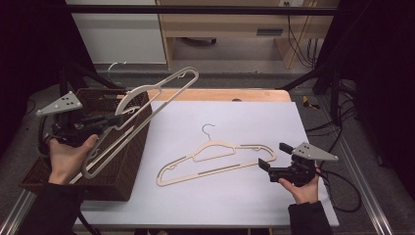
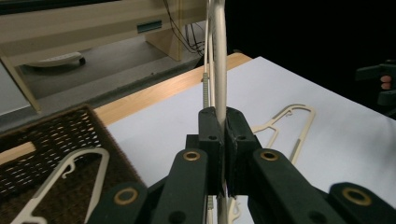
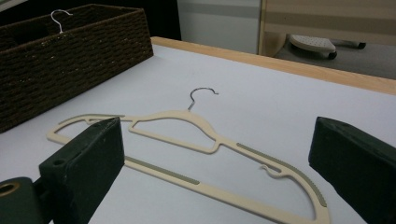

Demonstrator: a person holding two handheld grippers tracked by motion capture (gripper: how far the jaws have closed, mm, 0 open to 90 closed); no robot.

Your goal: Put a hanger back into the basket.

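Over the wicker basket point(image 1: 117, 171) at the left, the left tool point(image 1: 105, 121) is clamped on a cream hanger point(image 1: 147, 105), holding it tilted in the air. A second hanger point(image 1: 215, 159) lies flat on the white counter point(image 1: 235, 122) near the middle; the right tool point(image 1: 266, 166), jaws spread wide, rests just beside its right end.

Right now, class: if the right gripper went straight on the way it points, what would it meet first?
Most likely the cream hanger lying flat on the table, straight ahead of the open right gripper. Depth is unclear, so it might skim just above.
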